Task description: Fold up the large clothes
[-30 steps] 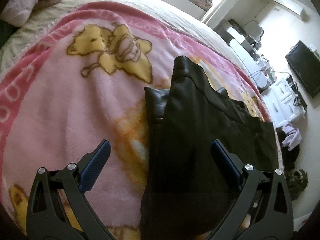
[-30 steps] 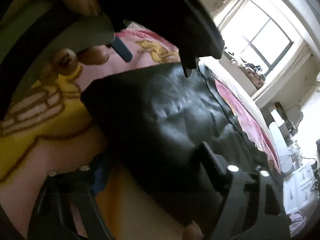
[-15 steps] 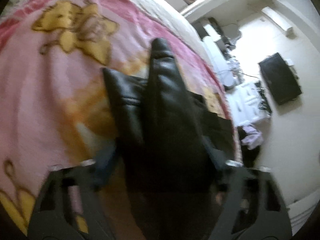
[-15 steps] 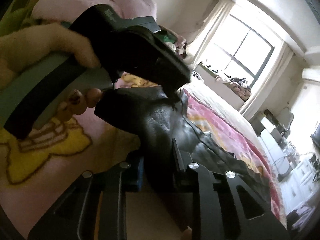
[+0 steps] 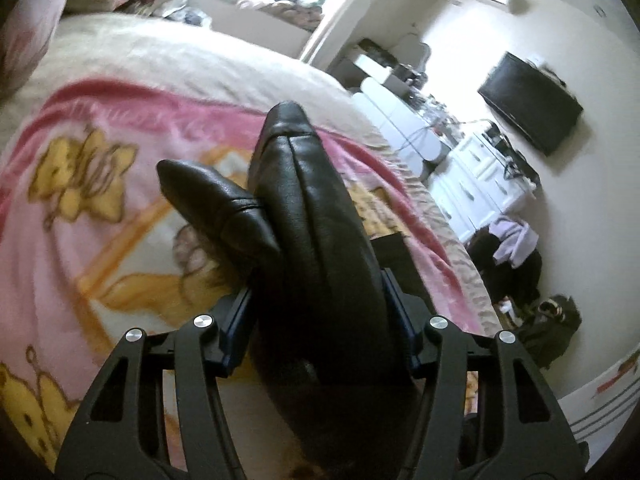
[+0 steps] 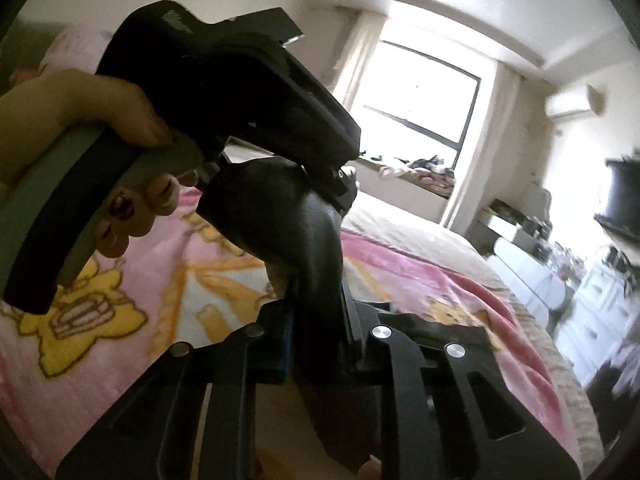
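Note:
A black leather garment [image 5: 316,236] is bunched and lifted above the pink cartoon blanket [image 5: 80,208] on the bed. My left gripper [image 5: 320,312] is shut on a thick fold of it; the blue pads press both sides. My right gripper [image 6: 316,320] is shut on another fold of the same garment [image 6: 304,232]. In the right wrist view the person's hand and the left gripper's body [image 6: 224,92] sit close above, touching the leather. The garment's lower part is hidden behind both grippers.
The bed's beige cover [image 5: 168,56] runs toward a window sill with clothes [image 6: 416,172]. White drawers [image 5: 476,188], a wall TV [image 5: 528,100] and clothes on the floor [image 5: 516,248] stand to the right of the bed.
Both grippers went from open around the flat garment to shut on it. The garment has been lifted and bunched off the blanket, and both views have tilted up toward the room.

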The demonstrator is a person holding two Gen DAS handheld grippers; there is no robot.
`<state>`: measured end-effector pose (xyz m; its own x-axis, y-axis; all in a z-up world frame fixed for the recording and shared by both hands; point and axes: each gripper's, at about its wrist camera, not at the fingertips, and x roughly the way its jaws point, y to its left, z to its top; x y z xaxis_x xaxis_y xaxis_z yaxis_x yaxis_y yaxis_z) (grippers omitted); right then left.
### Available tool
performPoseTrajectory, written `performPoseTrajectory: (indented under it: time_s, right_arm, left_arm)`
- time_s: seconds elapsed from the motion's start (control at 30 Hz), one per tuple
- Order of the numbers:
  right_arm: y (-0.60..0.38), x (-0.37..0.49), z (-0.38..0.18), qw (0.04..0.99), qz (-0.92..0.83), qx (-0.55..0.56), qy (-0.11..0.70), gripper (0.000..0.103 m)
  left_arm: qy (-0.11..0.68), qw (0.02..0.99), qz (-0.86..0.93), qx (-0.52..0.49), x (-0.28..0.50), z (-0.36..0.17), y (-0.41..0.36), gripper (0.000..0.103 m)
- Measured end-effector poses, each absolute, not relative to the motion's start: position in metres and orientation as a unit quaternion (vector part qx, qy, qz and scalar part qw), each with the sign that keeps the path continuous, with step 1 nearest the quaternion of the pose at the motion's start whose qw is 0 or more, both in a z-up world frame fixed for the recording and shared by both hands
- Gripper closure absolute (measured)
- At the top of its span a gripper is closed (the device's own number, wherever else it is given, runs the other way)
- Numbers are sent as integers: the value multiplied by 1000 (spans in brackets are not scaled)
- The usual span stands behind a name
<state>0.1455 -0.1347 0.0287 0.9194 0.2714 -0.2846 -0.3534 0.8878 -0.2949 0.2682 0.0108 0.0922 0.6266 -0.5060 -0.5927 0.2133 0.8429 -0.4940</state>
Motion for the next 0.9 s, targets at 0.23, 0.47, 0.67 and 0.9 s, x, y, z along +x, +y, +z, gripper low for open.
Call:
performPoseTrajectory:
  time_s: [0.23,0.47,0.67,0.9]
  right_arm:
    - [-194,140,41,979,131,-102,120,86]
    - [-243,143,37,984,110,-39,133,86]
    - [-280,152,31,979,113,31,168,86]
    - [-311,166,14,953,137,149,225,86]
  left_arm:
    - [365,891,-226,-145,268,116,-56,53]
    - [368,891,-243,-107,277,122,-112,53]
    - [380,886,-252,-85,289,112,-149,53]
    - [409,872,-259,-75,303,91,-180,53]
